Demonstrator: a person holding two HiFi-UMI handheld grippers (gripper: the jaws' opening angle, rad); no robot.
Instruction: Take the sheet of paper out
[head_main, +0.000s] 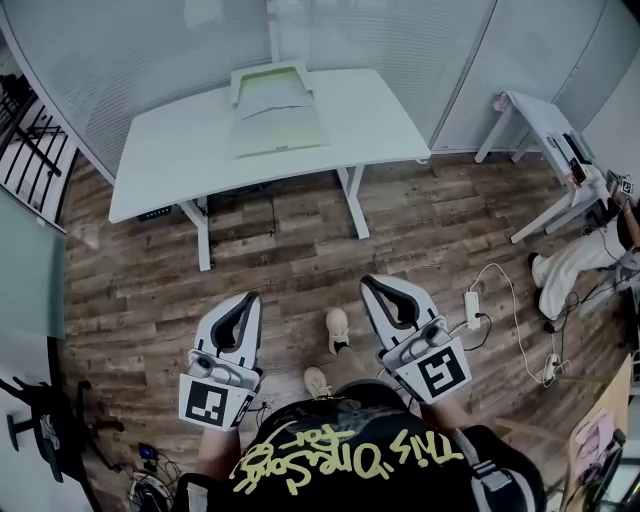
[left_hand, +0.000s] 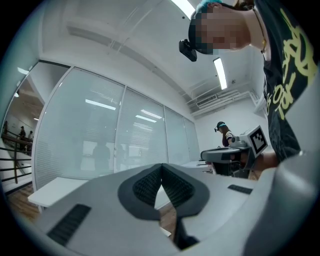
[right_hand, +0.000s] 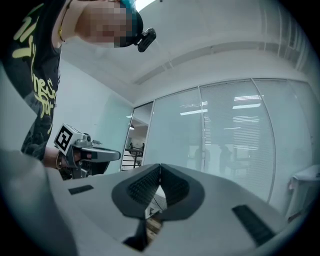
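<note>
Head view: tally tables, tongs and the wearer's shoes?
White tables: 2 (centre table, side table)
Tongs: 2 (left tongs, right tongs, both shut and empty)
Shoes: 2 (far shoe, near shoe)
Total: 6

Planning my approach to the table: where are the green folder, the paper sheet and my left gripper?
green folder (head_main: 290, 136), head view, its lower flap.
paper sheet (head_main: 272, 100), head view, middle of the sheet.
left gripper (head_main: 250, 298), head view, at its shut fingertips.

White sheet of paper (head_main: 272, 101) apparently lying in green folder (head_main: 290, 136).
</note>
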